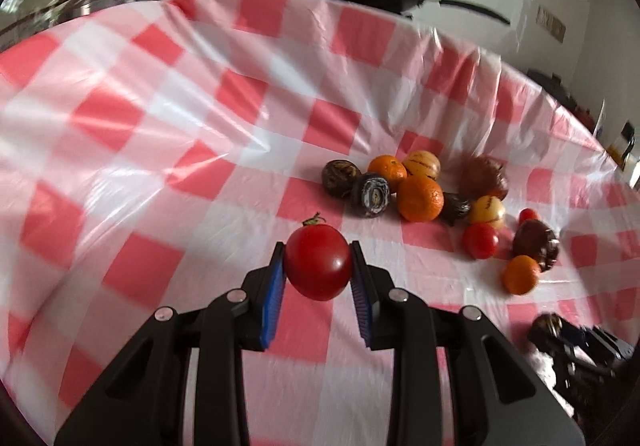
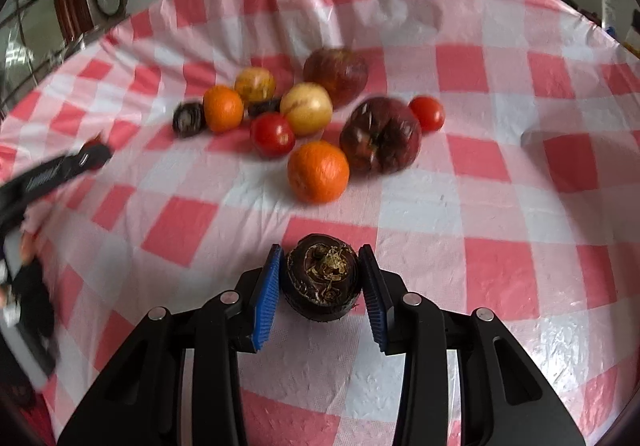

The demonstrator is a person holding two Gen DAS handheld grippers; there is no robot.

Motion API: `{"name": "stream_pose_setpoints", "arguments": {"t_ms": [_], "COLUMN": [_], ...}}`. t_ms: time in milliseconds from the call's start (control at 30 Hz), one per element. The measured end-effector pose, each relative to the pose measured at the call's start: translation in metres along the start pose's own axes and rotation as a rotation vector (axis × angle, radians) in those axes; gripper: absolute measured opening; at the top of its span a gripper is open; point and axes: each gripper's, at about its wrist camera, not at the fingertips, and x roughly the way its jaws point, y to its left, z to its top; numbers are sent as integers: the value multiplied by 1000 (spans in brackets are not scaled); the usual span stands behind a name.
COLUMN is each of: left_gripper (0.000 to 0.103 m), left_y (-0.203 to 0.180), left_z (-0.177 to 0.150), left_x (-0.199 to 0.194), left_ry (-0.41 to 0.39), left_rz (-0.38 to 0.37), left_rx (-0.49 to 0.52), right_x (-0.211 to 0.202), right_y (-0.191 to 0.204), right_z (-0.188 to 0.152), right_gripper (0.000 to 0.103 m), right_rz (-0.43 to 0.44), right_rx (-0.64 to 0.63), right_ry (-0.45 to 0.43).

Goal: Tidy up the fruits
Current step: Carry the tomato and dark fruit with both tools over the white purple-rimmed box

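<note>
Left gripper [image 1: 318, 260] is clamped on a tomato [image 1: 318, 262], right gripper [image 2: 320, 278] on a dark bulb [image 2: 322, 278]. Both are best carried clear of the fruit pile [image 2: 316, 117], pressure kept light.

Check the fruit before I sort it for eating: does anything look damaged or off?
Yes. The dark fruit left of the big orange has a pale, patchy ring on it, like mould or rot. The picture is too blurred to be sure. The oranges and tomatoes look sound.
</note>
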Motion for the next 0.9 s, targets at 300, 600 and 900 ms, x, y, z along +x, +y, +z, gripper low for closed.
{"name": "stream_pose_setpoints", "arguments": {"t_ms": [300,600,900], "left_gripper": [31,31,31], "left_y": [40,104,174], "left_z": [-54,-109,-154], "left_x": [-100,-177,-237], "left_ry": [-95,-105,-104], "left_rz": [-6,95,226], "left_rx": [-105,-102,-138], "right_x": [-58,-95,-119], "right_y": [53,112,181], "right_z": [-30,-74,-102], "right_gripper": [38,38,38], "right_rz": [139,240,325], "right_rx": [-27,-126,-286], "right_ry": [-73,-58,-31]}}
